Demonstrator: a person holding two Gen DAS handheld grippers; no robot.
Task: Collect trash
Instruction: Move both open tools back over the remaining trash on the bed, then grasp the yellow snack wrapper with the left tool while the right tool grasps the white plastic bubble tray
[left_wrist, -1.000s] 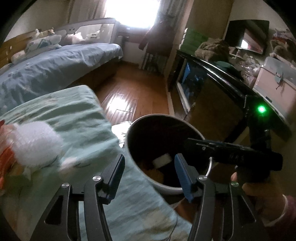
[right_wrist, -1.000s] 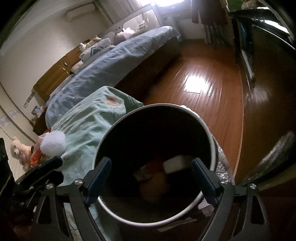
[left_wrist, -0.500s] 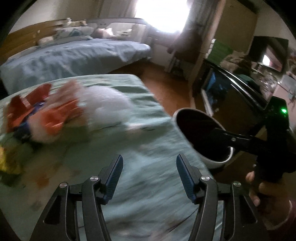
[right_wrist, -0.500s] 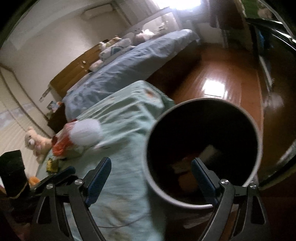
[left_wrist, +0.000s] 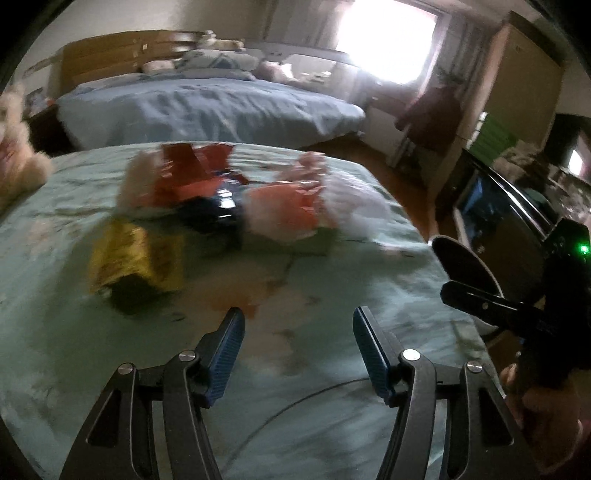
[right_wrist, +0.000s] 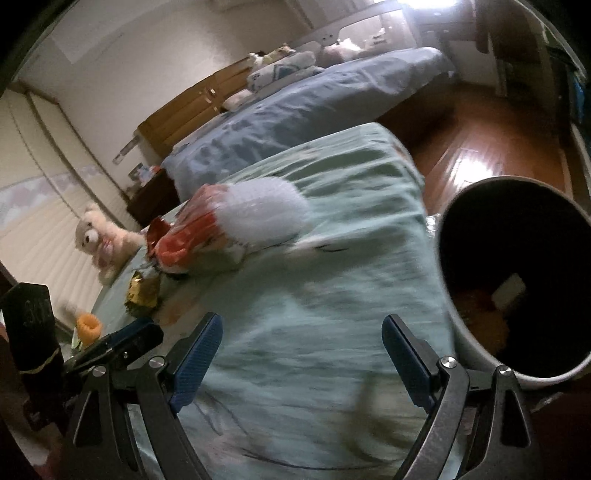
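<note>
Your left gripper (left_wrist: 298, 345) is opening, nothing between its jaws; your right gripper (right_wrist: 302, 350) gapes wide, empty. Crinkled wrappers (left_wrist: 207, 192) lie in a blurred heap on the green cloth (left_wrist: 332, 288), beyond both grippers. Right of the cloth stands the round bin (right_wrist: 480, 347).

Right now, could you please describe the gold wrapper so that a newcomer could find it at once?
On the green bedspread, a heap of trash lies beside the waste bin. The gold wrapper sits at the heap's end farthest from the bin, the only shiny yellow piece among red and white ones.
</note>
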